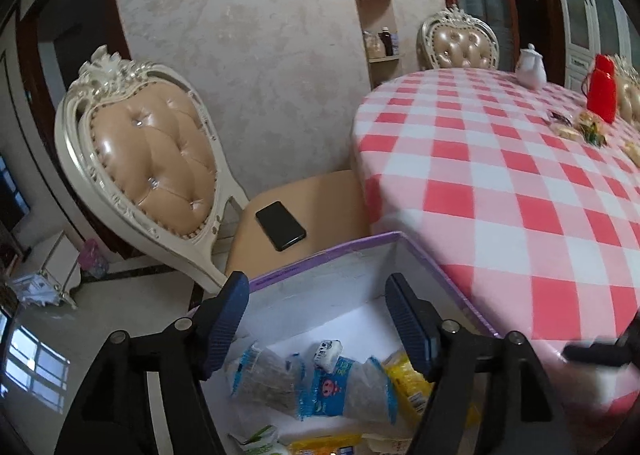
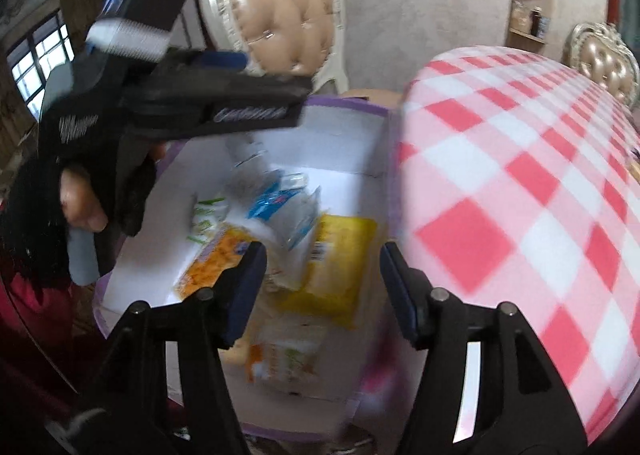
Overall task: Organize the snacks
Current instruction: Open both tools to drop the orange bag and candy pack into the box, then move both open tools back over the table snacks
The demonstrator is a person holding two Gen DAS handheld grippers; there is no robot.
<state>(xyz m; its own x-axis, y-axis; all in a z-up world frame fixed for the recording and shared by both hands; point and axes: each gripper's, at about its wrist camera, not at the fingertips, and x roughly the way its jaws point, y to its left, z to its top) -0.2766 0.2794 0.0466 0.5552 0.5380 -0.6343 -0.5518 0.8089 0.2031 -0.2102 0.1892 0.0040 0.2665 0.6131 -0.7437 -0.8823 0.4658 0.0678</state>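
Both the left tongs (image 1: pixel 316 319) and right tongs (image 2: pixel 322 291) gape wide, holding nothing, above the purple-rimmed white cardboard box (image 1: pixel 320 259) beside the red-checked surface (image 1: pixel 500 175); wrapped snack packets (image 2: pixel 336 255) lie inside it.

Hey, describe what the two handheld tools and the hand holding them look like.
Both tools, left and right, have black angular arms with silver pivot bolts and dark blue ribbed pads. The left tool's black body carries white lettering; a black fingerless glove covers the hand.
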